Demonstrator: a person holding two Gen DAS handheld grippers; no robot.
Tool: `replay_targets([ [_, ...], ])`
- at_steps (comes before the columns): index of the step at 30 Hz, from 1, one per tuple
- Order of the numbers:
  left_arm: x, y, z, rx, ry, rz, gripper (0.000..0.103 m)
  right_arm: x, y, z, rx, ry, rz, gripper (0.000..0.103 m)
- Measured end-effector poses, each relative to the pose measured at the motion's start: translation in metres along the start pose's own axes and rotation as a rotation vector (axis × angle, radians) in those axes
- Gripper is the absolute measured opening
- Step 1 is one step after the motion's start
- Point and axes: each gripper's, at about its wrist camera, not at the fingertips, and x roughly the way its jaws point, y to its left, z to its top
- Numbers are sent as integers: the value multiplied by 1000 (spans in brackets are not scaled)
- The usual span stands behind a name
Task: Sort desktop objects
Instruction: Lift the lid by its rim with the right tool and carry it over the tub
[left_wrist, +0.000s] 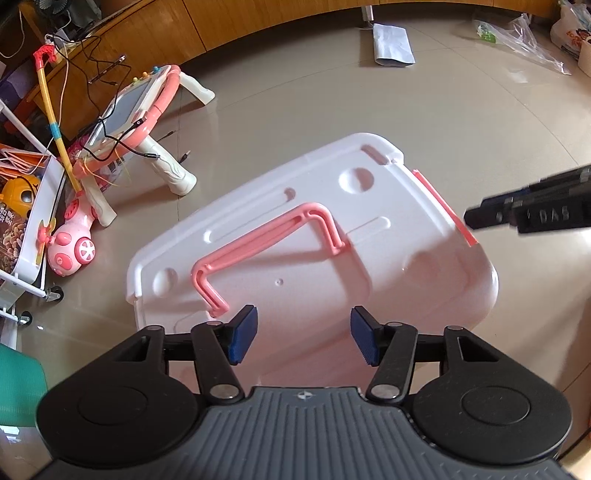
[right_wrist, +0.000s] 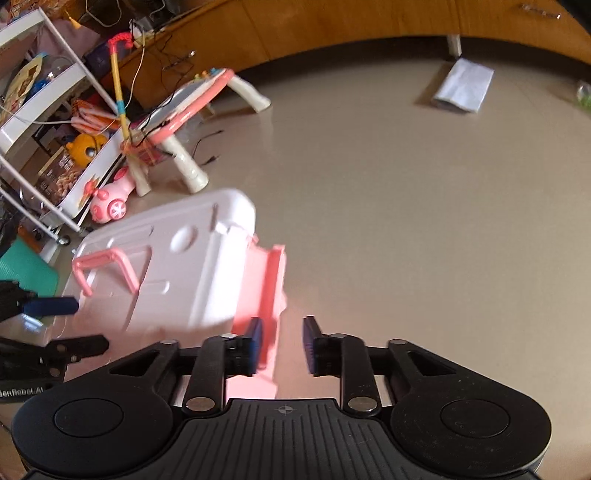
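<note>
A: Nearest first: left tongs (left_wrist: 302, 336) parted, nothing between the blue pads, hanging just short of the near edge of the white storage box (left_wrist: 310, 236).

B: Right tongs (right_wrist: 283, 345) parted too, narrower. Pink side latch (right_wrist: 267, 291) of the box reaching into that gap beside the left pad; not pinched, by the look of it, though blurred there.

A: Handling of the box?

B: Likely light, if empty: thin moulded plastic, stiff, smooth, glossy. Probably slippery under flat pads. Not fragile, but latch and hinges apt to flex or snap if levered.

A: Best hold?

B: Pink carry handle (left_wrist: 258, 254), standing up off the lid just beyond the left tongs. Thin enough to close on, and centred, so less tilt. Latch suited to flipping only, not lifting.

A: Placement of the box?

B: Down on the beige floor (right_wrist: 424, 221), lid on, turned at a slant. Further off, well apart, pink toy car (left_wrist: 72, 249) and drawing board (left_wrist: 133, 110) beside a white shelf.
</note>
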Motion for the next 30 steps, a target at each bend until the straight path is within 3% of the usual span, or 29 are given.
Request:
replay_targets([
  [4, 0, 0, 0, -1, -1, 5, 59, 14, -1, -5, 8, 40, 18, 25],
  [8, 1, 1, 0, -2, -2, 10, 60, 17, -6, -8, 57, 43, 59, 11],
  [13, 1, 1, 1, -3, -2, 16, 62, 10, -2, -7, 38, 26, 48, 6],
  [30, 1, 5, -1, -37, -10, 8, 65, -20, 52, 6, -168, -30, 21, 6],
])
